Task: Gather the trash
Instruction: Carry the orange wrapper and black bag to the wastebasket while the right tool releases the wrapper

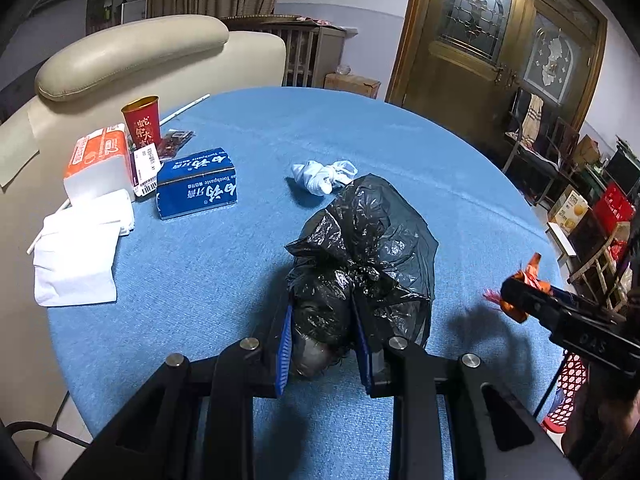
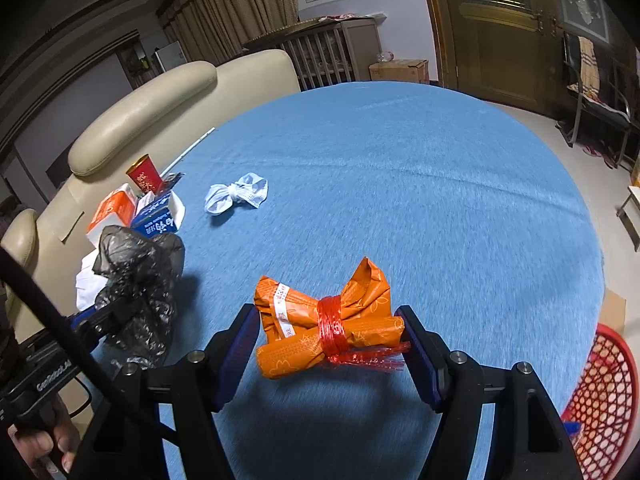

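Observation:
My left gripper [image 1: 322, 332] is shut on a crumpled black plastic bag [image 1: 360, 248], which hangs over the blue table [image 1: 240, 280]. In the right wrist view that left gripper [image 2: 114, 314] and the black bag [image 2: 140, 272] are at the left. My right gripper [image 2: 330, 340] is shut on an orange wrapped package [image 2: 320, 320] tied with red string, held just above the table [image 2: 400, 180]. The left wrist view shows the right gripper [image 1: 516, 296] at the right edge with the orange package [image 1: 530, 270]. A knotted white mask or tissue [image 1: 324, 176] [image 2: 236, 198] lies loose on the cloth.
At the table's left edge are a blue toothpaste box [image 1: 196, 184], a red cup [image 1: 142, 124], an orange-and-white tissue pack [image 1: 100, 160] and white paper [image 1: 76, 256]. A beige sofa [image 1: 132, 52] stands behind them. A red mesh basket [image 2: 600, 400] sits on the floor at the right.

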`<state>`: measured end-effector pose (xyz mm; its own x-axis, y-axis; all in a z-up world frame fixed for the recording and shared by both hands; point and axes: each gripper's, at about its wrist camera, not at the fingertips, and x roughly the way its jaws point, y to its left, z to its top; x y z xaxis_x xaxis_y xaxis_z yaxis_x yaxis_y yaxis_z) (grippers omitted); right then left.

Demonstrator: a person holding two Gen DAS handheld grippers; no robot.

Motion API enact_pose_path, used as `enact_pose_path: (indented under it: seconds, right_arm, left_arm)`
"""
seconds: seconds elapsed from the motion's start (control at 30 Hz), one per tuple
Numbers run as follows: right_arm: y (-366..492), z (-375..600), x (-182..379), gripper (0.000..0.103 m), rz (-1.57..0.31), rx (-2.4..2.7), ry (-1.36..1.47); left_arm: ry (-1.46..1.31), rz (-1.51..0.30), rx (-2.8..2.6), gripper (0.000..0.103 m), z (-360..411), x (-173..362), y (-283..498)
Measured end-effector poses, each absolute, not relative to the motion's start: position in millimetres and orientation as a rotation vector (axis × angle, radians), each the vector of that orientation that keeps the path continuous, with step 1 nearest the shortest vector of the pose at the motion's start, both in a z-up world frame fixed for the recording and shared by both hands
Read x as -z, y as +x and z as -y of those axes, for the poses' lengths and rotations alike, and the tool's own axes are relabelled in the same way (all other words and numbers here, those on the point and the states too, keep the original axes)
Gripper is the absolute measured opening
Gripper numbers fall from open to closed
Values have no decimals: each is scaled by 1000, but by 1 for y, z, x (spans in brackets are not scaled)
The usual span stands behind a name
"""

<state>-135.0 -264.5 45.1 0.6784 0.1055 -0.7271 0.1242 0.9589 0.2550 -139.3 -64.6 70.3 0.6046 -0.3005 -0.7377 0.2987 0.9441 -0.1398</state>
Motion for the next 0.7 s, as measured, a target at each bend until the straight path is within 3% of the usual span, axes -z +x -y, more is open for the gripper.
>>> enact_pose_path:
  seconds: [0.7]
  right_arm:
    - [-197,298,-49,72,-782,100,380]
  left_arm:
    - [46,-849,398,29,94,-74,-148]
